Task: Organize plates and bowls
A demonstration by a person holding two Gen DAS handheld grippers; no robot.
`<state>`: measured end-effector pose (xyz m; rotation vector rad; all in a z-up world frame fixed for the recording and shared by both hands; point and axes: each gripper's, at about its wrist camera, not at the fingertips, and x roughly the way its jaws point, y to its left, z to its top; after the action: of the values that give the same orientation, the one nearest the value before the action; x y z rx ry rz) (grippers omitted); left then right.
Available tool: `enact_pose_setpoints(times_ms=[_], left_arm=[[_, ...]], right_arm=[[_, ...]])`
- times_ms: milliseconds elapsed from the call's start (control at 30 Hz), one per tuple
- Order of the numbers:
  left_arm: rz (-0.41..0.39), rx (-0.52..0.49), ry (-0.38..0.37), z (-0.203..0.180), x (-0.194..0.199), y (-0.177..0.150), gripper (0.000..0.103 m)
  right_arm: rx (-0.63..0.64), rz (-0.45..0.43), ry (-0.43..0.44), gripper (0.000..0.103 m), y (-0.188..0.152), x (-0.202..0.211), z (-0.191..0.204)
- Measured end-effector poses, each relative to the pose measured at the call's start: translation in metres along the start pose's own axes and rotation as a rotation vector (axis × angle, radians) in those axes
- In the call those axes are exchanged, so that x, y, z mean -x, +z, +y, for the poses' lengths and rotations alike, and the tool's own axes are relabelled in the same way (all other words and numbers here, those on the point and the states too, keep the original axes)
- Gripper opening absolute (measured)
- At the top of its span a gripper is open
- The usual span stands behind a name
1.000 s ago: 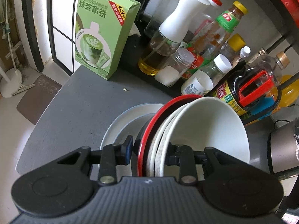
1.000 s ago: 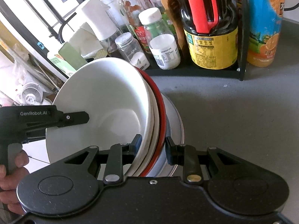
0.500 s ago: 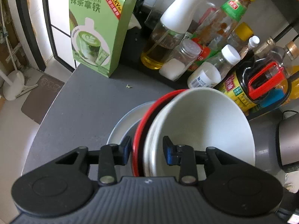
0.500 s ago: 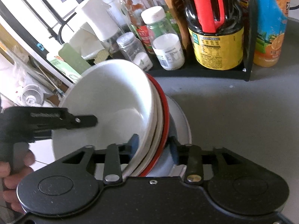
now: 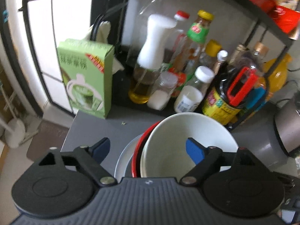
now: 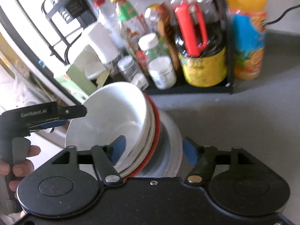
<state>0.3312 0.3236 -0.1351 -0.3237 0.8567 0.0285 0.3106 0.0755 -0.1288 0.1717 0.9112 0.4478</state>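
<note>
1. Your landmark is the stack of dishes on the grey countertop (image 6: pixel 234 123): a deep white ceramic bowl (image 5: pixel 187 140) nests on top, a red-rimmed bowl (image 6: pixel 157 120) sits under it, and a pale grey plate (image 6: pixel 172 131) lies at the bottom.
2. Your left gripper (image 5: pixel 148 149) has just been opening and now stands wide. One blue pad sits out past the stack's left edge, the other hangs over the white bowl's inside, and neither presses on anything.
3. Your right gripper (image 6: pixel 155 150) has also just been opening. Its jaws straddle the stack's near rim, one pad inside the white bowl and one outside the grey plate; the blur makes it hard to be sure, but the pads seem clear of the rims.
4. Behind the stack stands a black wire rack (image 6: pixel 229 60) crowded with bottles and jars.
5. To the stack's back left, in the left wrist view, a green cardboard drink box (image 5: pixel 86 78) stands upright.
</note>
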Motion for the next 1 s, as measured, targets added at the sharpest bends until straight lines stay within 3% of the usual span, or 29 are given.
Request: enact_pose_setpoints(times_ms=[167,267,500,700,1000], left_arm=[[-0.016,-0.063,-0.028,-0.009,0.01,0.005,0.092],[-0.059,-0.093,-0.036,-0.018,0.019,0.008,0.093],[-0.115,-0.065,-0.026,-0.036,0.036,0.008,0.097],[-0.109,-0.017,-0.033,-0.054,0.045,-0.006,0.103],[-0.163,-0.033,-0.005,-0.112,0.103,-0.046,0.103]], right_arm=[[-0.021,-0.068,-0.055,0.095,-0.004,0.029,-0.014],[-0.01,-0.13,-0.139,0.1,-0.008,0.048,-0.025],[-0.032,-0.179,-0.172,0.103,-0.017,0.08,-0.054],[-0.063,-0.22,-0.193,0.103,-0.032,0.113,-0.079],[-0.098,-0.242,-0.213,0.103,-0.065,0.187,-0.123]])
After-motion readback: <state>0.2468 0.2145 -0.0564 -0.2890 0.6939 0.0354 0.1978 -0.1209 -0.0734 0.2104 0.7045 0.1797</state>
